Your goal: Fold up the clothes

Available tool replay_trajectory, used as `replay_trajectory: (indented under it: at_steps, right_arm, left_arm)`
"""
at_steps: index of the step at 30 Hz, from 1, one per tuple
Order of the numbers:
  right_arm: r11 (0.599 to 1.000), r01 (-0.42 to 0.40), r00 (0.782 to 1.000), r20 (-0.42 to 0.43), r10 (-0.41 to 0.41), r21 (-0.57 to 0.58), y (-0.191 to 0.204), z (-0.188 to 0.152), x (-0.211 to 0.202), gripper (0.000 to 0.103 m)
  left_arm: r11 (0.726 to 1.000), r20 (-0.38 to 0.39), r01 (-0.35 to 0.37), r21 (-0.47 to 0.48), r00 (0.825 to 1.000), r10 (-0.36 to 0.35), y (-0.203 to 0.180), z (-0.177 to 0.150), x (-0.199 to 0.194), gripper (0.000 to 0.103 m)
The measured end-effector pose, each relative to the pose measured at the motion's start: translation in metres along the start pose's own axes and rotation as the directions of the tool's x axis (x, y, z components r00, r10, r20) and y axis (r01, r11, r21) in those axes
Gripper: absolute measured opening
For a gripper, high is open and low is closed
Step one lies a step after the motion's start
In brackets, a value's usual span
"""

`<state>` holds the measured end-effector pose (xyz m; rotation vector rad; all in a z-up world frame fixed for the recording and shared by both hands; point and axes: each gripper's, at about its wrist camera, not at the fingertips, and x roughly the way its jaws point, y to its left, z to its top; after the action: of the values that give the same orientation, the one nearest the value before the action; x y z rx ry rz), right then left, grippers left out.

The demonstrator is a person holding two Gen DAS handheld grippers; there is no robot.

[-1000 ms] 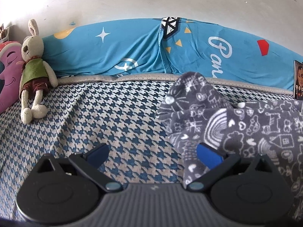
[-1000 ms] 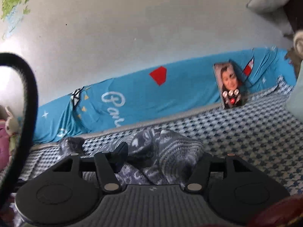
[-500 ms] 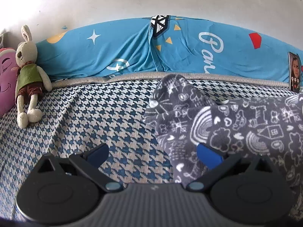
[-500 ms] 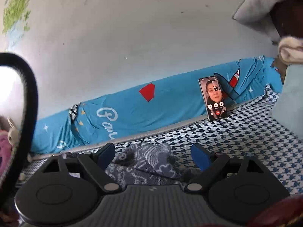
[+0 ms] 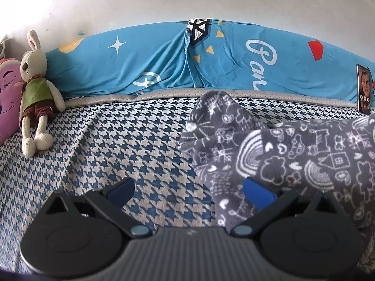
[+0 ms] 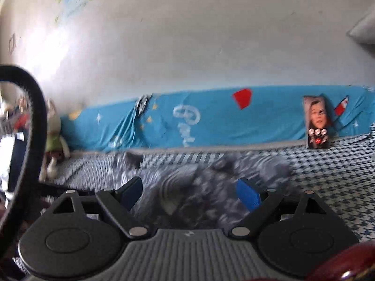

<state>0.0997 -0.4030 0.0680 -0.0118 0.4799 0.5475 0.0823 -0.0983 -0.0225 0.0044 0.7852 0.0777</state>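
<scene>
Dark grey fleece garment printed with white doodles (image 5: 293,154), lying rumpled on a blue-and-white houndstooth bedcover (image 5: 121,145), spread over the right half of the left wrist view with one rounded end poking up toward the back. Left gripper (image 5: 188,190) low over the bed, fingers spread wide, nothing between them; its blue-padded right fingertip (image 5: 257,193) over the garment's near edge, contact not clear, the left fingertip over bare bedcover. Right gripper (image 6: 189,194) likewise spread apart and empty, aimed at the same grey garment (image 6: 211,178), which sits just ahead of and between its fingers, heavily smeared by motion blur in that view. Behind the bed, along a white wall, a long bright blue cushion cover with white script, stars and a red patch (image 5: 152,68). At far left, a cream stuffed rabbit in a green vest and brown shorts (image 5: 36,91), sitting propped against the blue cushion, beside a pink plush with a smiling face (image 5: 8,96). At the right, a smartphone with a lit call screen (image 6: 316,126) standing upright against the blue cushion, well apart from the garment. Thick black cable loop (image 6: 35,126) curving across the left edge of the right wrist view.
</scene>
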Motion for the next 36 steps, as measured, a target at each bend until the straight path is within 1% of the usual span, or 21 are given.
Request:
replay_trajectory:
  at_steps: [5,9,10,12,14,15,17,18,19,20,21,24,29,30,33,34,36]
  right_arm:
    - [0.999,-0.040,0.997,-0.069,0.039,-0.015,0.016,-0.007,0.019,0.088]
    - [0.999,-0.027,0.994,-0.106,0.025,-0.018,0.023,-0.016,0.033,0.088]
    - [1.000,-0.023,0.993,-0.115,0.021,-0.019,0.024,-0.018,0.036,0.084]
    - [1.000,-0.010,0.992,-0.129,0.007,-0.023,0.026,-0.022,0.042,0.064]
    - [1.000,-0.001,0.992,-0.128,-0.002,-0.023,0.027,-0.023,0.042,0.052]
    - [1.000,-0.006,0.992,-0.124,0.004,-0.017,0.026,-0.024,0.040,0.049]
    - [1.000,-0.013,0.995,-0.100,0.011,-0.015,0.026,-0.022,0.037,0.034]
    - [1.000,-0.017,0.996,-0.086,0.015,-0.018,0.025,-0.020,0.034,0.023]
    - [1.000,-0.021,0.997,-0.072,0.019,-0.019,0.026,-0.019,0.032,0.020]
    - [1.000,-0.024,0.998,-0.057,0.023,-0.019,0.027,-0.018,0.029,0.012]
    - [0.999,-0.034,0.999,-0.042,0.033,-0.019,0.028,-0.016,0.025,0.009]
    - [0.997,-0.068,0.997,-0.021,0.068,-0.019,0.031,-0.013,0.024,0.004]
    - [0.993,-0.097,0.995,-0.012,0.096,-0.068,0.047,-0.013,0.026,0.004]
    - [0.993,-0.097,0.995,-0.013,0.096,-0.072,0.049,-0.012,0.027,0.004]
    - [0.995,-0.056,0.998,0.003,0.057,-0.081,0.050,-0.011,0.027,0.004]
    - [0.996,-0.040,0.999,0.008,0.041,-0.079,0.049,-0.011,0.026,0.006]
    - [0.998,-0.001,1.000,0.014,0.002,-0.062,0.047,-0.011,0.024,0.020]
  left_arm:
    - [1.000,0.000,0.003,-0.004,1.000,-0.003,0.001,0.001,-0.001,0.103]
    - [1.000,0.001,0.006,-0.007,1.000,-0.006,0.001,0.001,-0.002,0.103]
    - [1.000,0.001,0.006,-0.008,1.000,-0.006,0.002,0.002,-0.002,0.103]
    - [1.000,0.001,0.007,-0.010,1.000,-0.007,0.002,0.002,-0.002,0.103]
    - [1.000,0.002,0.006,-0.015,1.000,-0.006,0.003,0.002,-0.003,0.103]
    - [1.000,0.003,0.005,-0.018,1.000,-0.004,0.004,0.003,-0.004,0.103]
    - [1.000,0.005,0.002,-0.024,1.000,-0.002,0.006,0.003,-0.004,0.103]
    - [1.000,0.005,0.001,-0.028,1.000,-0.001,0.007,0.003,-0.005,0.103]
    - [1.000,0.006,0.000,-0.031,1.000,0.000,0.008,0.004,-0.005,0.103]
    - [0.999,0.007,-0.001,-0.034,1.000,0.002,0.009,0.004,-0.006,0.103]
    - [0.999,0.008,-0.002,-0.037,1.000,0.003,0.010,0.004,-0.006,0.103]
    - [0.999,0.010,-0.006,-0.046,1.000,0.006,0.013,0.005,-0.007,0.103]
    - [0.998,0.010,-0.009,-0.059,1.000,0.010,0.016,0.007,-0.008,0.103]
    - [0.998,0.009,-0.010,-0.061,1.000,0.010,0.017,0.007,-0.008,0.103]
    - [0.998,0.007,-0.012,-0.067,1.000,0.013,0.018,0.008,-0.008,0.103]
    - [0.997,0.006,-0.011,-0.071,1.000,0.011,0.018,0.008,-0.009,0.103]
    - [0.997,0.004,-0.006,-0.073,1.000,0.006,0.018,0.008,-0.009,0.103]
